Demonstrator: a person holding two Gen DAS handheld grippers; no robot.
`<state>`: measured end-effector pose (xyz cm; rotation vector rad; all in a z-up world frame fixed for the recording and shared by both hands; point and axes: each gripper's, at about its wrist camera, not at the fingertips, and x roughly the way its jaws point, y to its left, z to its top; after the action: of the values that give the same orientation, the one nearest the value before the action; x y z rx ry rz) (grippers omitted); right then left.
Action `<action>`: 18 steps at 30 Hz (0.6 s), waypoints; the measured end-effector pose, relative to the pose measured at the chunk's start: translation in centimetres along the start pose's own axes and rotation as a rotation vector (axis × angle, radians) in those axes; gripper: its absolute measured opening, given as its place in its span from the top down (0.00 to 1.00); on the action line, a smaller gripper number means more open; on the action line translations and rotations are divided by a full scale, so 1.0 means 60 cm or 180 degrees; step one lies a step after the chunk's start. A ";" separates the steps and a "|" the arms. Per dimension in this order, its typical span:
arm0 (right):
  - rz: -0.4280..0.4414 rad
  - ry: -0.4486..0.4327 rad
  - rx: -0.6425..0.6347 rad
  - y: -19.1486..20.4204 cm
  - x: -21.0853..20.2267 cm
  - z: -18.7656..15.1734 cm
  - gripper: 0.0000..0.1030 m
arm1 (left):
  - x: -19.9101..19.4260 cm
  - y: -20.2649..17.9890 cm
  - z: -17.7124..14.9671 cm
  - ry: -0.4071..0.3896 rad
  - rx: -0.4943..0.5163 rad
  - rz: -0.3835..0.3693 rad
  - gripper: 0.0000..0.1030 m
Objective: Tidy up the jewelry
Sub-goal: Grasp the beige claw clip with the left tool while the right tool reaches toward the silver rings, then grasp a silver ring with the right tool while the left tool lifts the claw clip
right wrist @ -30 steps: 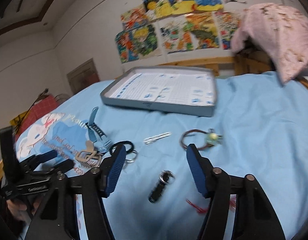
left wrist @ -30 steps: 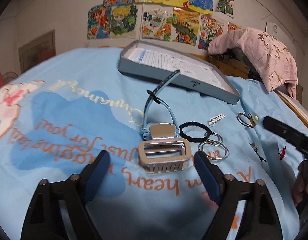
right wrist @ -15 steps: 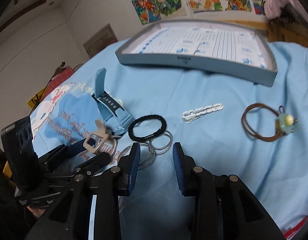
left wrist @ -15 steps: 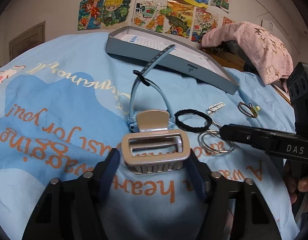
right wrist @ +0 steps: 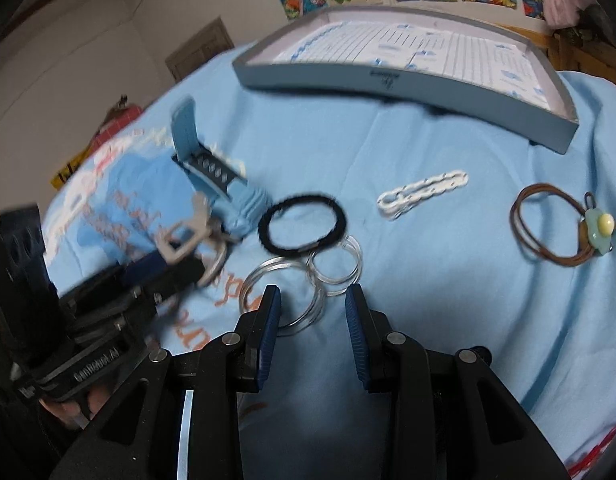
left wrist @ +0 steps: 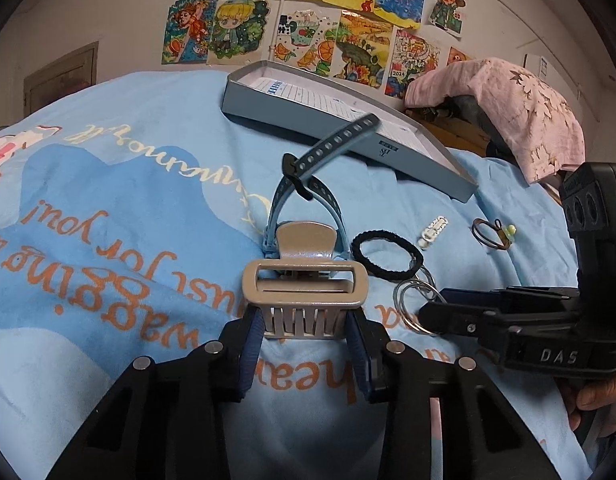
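Observation:
A beige hair claw clip (left wrist: 304,292) stands on the blue cloth. My left gripper (left wrist: 304,332) is closing and its pads press the toothed base from both sides; the right wrist view shows the same clip (right wrist: 184,236) in the left gripper (right wrist: 168,256). Behind it stands a blue watch (left wrist: 308,184), with a black hair tie (left wrist: 358,250) beside it. My right gripper (right wrist: 311,308) hangs low over the clear rings (right wrist: 282,266). Its jaws stand partly apart, with one ring's edge between them and not squeezed.
A grey tray (right wrist: 388,76) lined with printed paper lies at the back. A white hair clip (right wrist: 424,192) and a brown hair tie (right wrist: 516,216) with an egg charm lie to the right. A pink cloth (left wrist: 508,108) covers furniture behind the bed.
My left jaws have narrowed from wide apart onto the claw clip. The right gripper has swung down and left from a small dark clip to the clear rings, its jaws narrowing.

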<state>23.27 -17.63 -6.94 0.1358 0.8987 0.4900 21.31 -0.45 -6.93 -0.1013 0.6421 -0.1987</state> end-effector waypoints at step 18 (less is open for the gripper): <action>0.0120 -0.0411 0.0218 -0.018 -0.032 -0.015 0.96 | -0.033 -0.004 -0.009 -0.0243 0.0048 -0.0259 0.65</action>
<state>21.96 -19.54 -6.49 0.2444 0.7880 0.4802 19.37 -0.29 -6.18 -0.1203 0.5607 -0.2769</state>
